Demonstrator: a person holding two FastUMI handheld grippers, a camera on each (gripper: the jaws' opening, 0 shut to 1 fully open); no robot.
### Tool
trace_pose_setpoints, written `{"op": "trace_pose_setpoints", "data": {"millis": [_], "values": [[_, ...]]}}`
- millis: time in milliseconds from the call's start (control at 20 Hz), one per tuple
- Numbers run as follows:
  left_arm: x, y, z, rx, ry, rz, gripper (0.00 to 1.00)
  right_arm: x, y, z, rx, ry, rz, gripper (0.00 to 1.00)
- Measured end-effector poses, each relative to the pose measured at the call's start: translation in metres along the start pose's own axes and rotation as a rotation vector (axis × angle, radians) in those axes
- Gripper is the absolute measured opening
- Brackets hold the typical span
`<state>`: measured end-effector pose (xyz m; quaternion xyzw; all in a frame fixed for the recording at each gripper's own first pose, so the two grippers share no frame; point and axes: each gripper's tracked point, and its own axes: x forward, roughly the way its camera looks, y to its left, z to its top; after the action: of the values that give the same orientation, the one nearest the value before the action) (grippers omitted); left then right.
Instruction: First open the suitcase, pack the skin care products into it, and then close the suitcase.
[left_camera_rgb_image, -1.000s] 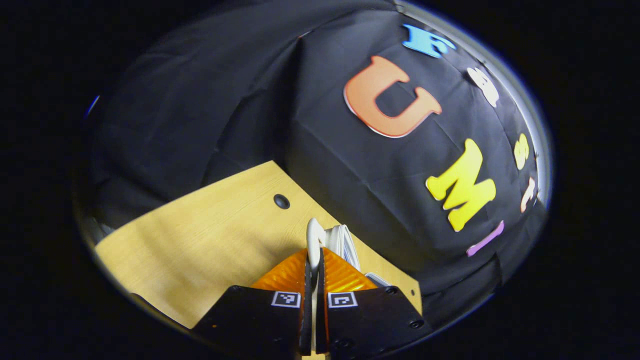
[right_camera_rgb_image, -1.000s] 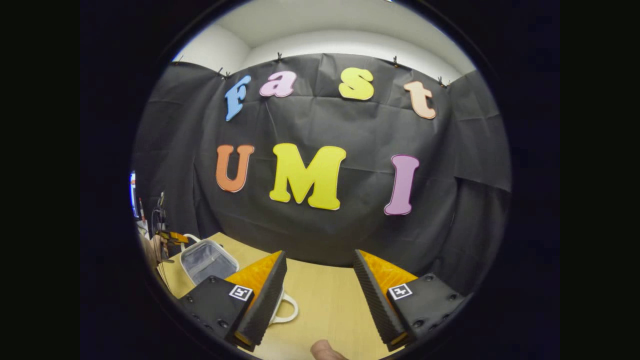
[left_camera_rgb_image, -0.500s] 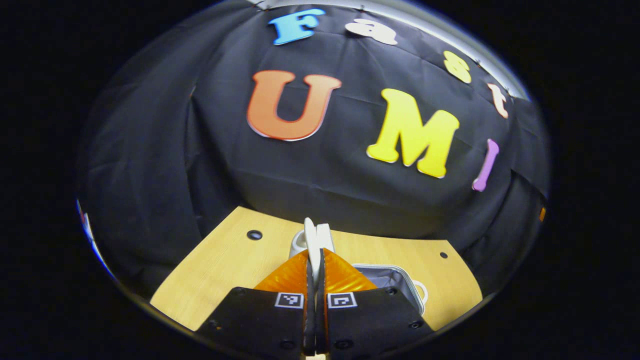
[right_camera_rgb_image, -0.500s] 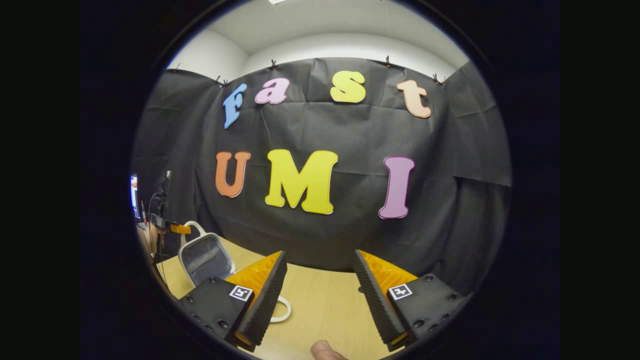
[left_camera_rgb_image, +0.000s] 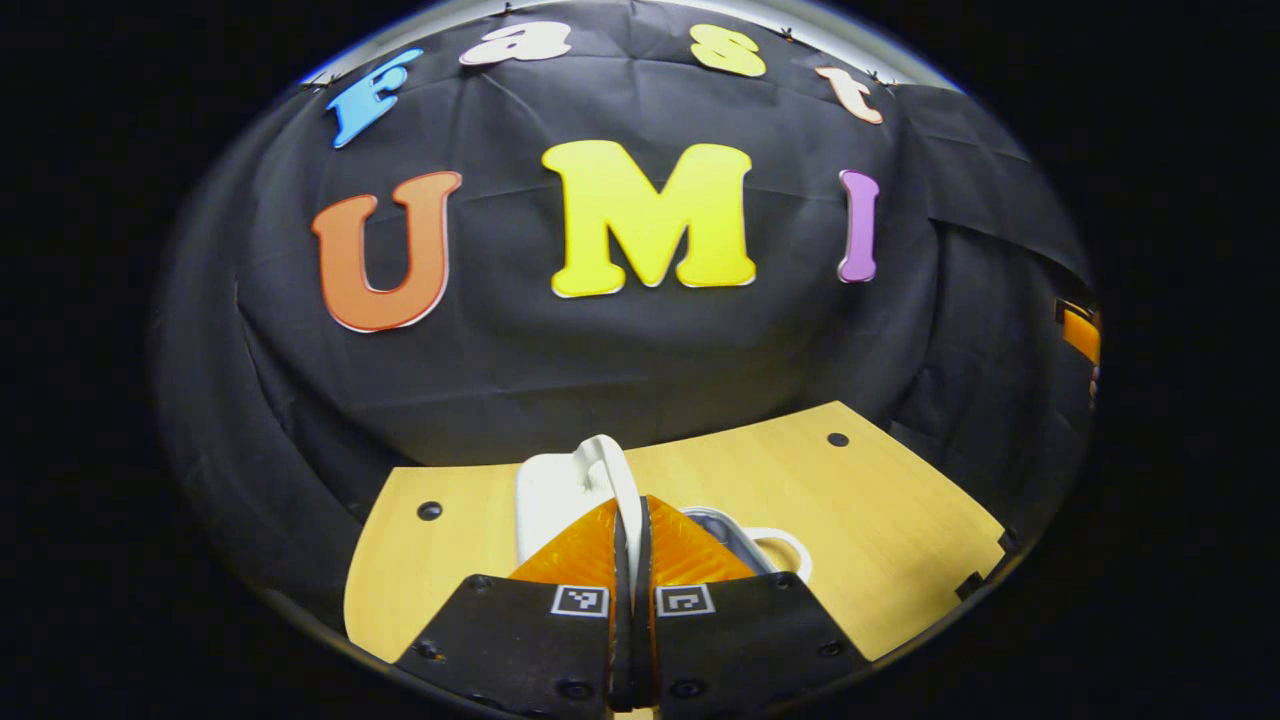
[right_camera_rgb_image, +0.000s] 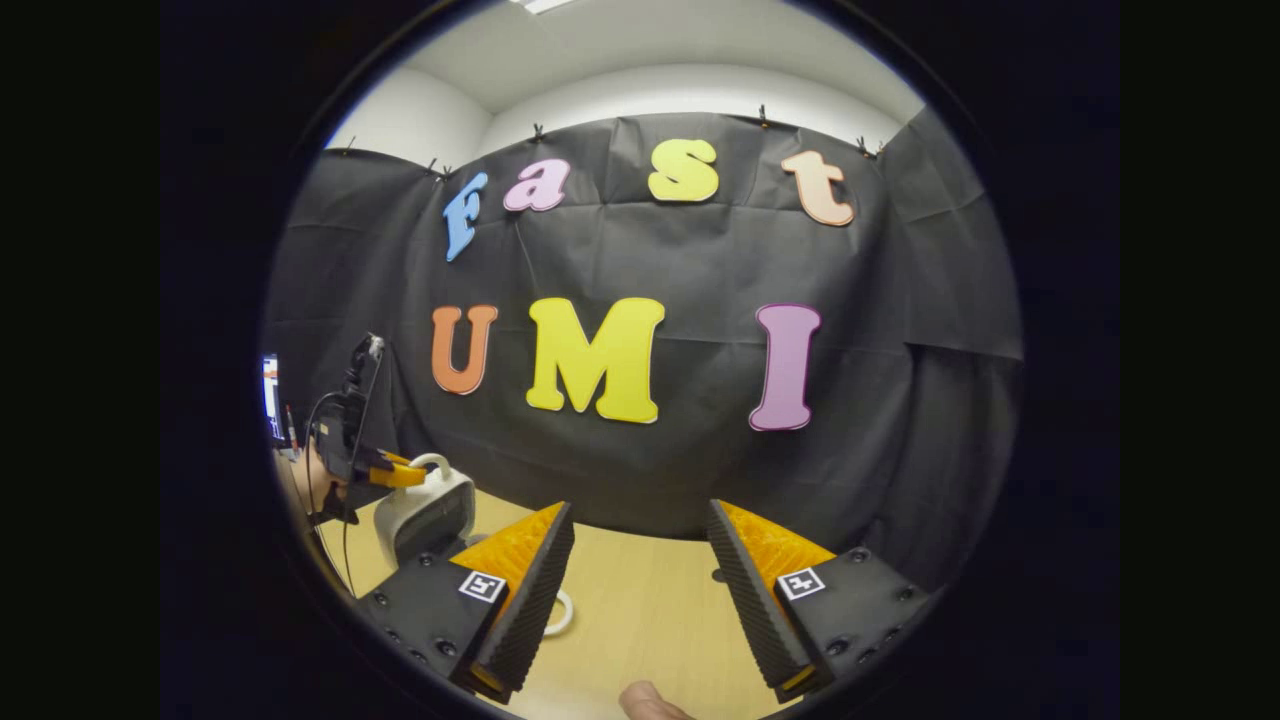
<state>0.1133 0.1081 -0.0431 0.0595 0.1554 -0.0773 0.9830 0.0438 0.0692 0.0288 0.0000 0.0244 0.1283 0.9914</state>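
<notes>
My left gripper (left_camera_rgb_image: 632, 520) is pinched tight on the white handle (left_camera_rgb_image: 610, 470) of the suitcase lid (left_camera_rgb_image: 548, 495), and my fingers hide most of the case behind them. Beside the lid, just a bit of the suitcase (left_camera_rgb_image: 730, 525) rim and its other loop handle peek out on the wooden table (left_camera_rgb_image: 880, 520). My right gripper (right_camera_rgb_image: 640, 560) hangs wide open over the table, holding nothing. From there, the suitcase sits far off beside my left gripper; its contents I can't make out.
</notes>
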Motion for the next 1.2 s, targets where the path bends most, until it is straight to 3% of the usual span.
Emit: {"op": "trace_pose_setpoints", "data": {"millis": [250,450,900,1200], "values": [[0.035,-0.083,-0.029,-0.006,0.061,-0.108,0.03,-0.009,-0.028,-0.008,0.001,0.025,-0.022,0.80],[0.062,-0.122,-0.054,0.000,0.130,-0.134,0.04,-0.015,-0.045,-0.007,0.016,0.034,-0.047,0.80],[0.106,-0.170,-0.114,0.080,0.287,-0.096,0.04,-0.033,-0.086,-0.028,0.060,0.077,-0.129,0.80],[0.119,-0.186,-0.143,0.089,0.350,-0.075,0.05,-0.034,-0.092,-0.041,0.101,0.112,-0.146,0.80]]}}
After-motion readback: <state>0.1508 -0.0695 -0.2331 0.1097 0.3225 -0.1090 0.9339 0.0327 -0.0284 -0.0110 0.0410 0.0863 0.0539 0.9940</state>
